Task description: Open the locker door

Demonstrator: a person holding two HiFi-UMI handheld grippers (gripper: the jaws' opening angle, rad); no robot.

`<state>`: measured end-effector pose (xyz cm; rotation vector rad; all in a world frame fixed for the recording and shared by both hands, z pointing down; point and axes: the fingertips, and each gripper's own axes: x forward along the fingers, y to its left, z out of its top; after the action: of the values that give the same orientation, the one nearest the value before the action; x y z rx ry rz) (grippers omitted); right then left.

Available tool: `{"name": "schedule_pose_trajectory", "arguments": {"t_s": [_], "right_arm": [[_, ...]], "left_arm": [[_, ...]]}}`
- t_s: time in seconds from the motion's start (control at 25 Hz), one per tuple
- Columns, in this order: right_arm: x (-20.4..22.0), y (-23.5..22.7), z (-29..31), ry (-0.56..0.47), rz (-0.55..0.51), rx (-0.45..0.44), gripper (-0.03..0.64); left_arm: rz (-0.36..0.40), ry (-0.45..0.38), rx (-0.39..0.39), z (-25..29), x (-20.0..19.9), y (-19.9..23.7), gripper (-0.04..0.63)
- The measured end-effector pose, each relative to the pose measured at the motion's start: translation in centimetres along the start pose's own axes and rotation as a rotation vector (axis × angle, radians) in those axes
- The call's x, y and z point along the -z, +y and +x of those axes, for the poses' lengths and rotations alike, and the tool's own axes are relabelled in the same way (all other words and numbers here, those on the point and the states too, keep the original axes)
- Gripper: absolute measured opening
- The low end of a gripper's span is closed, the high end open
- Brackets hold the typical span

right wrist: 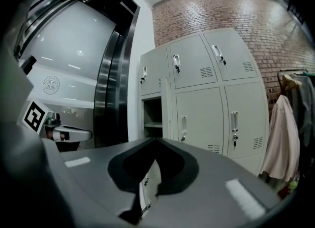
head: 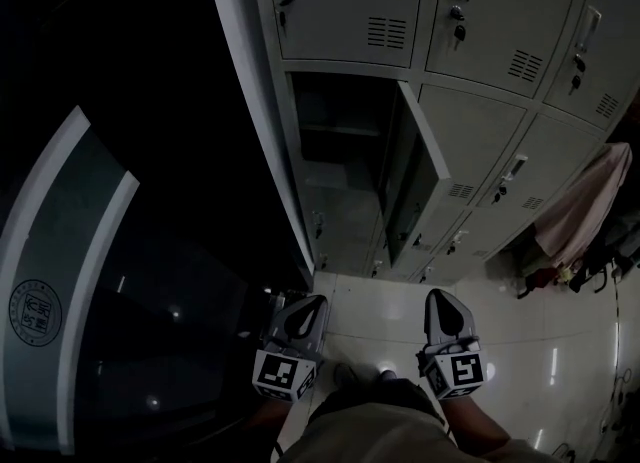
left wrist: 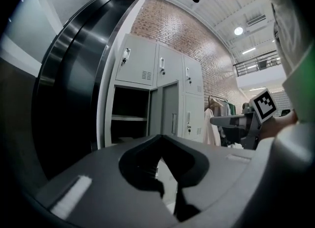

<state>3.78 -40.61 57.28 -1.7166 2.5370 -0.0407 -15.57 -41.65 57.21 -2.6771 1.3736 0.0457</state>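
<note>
The grey lockers [head: 480,141] stand ahead of me. One middle-row door [head: 420,156] at the left column hangs open and shows a dark compartment [head: 335,136] with a shelf. The left gripper view shows this open door [left wrist: 170,114] beside its compartment [left wrist: 130,118]. In the right gripper view the same compartment [right wrist: 152,116] appears. My left gripper [head: 303,313] and right gripper [head: 440,303] are low, well short of the lockers, both shut and holding nothing. Their tips [left wrist: 160,136] [right wrist: 156,140] point level at the lockers.
A dark curved glass and metal wall [head: 70,271] fills the left. A pale garment [head: 585,201] hangs on a rack at the right, with bags below it. Glossy floor tiles [head: 530,341] lie between me and the lockers. Keys hang in several locks.
</note>
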Motion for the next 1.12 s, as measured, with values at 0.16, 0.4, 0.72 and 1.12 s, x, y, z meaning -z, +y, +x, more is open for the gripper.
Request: {"name": "schedule_pose_trajectory", "arguments": {"t_s": [0.16, 0.4, 0.72, 1.12], "right_arm": [[-1.9, 0.6, -2.7, -0.043, 0.025, 0.006, 0.001], [-5.4, 1.0, -7.3, -0.083, 0.038, -0.003, 0.002], [-9.0, 2.5, -21.0, -0.117, 0.011, 0.016, 0.002], [-11.5, 3.5, -41.6, -0.132, 0.013, 0.047, 0.002]], "left_arm": [[0.003, 0.007, 0.001, -2.1, -2.3, -1.3, 0.029], [0.024, -0.001, -0.012, -4.8, -5.4, -4.4, 0.029], [0.066, -0.020, 0.025, -11.4, -10.4, -13.9, 0.029], [-0.022, 0.003, 0.020, -23.8, -13.3, -29.1, 0.029]]}}
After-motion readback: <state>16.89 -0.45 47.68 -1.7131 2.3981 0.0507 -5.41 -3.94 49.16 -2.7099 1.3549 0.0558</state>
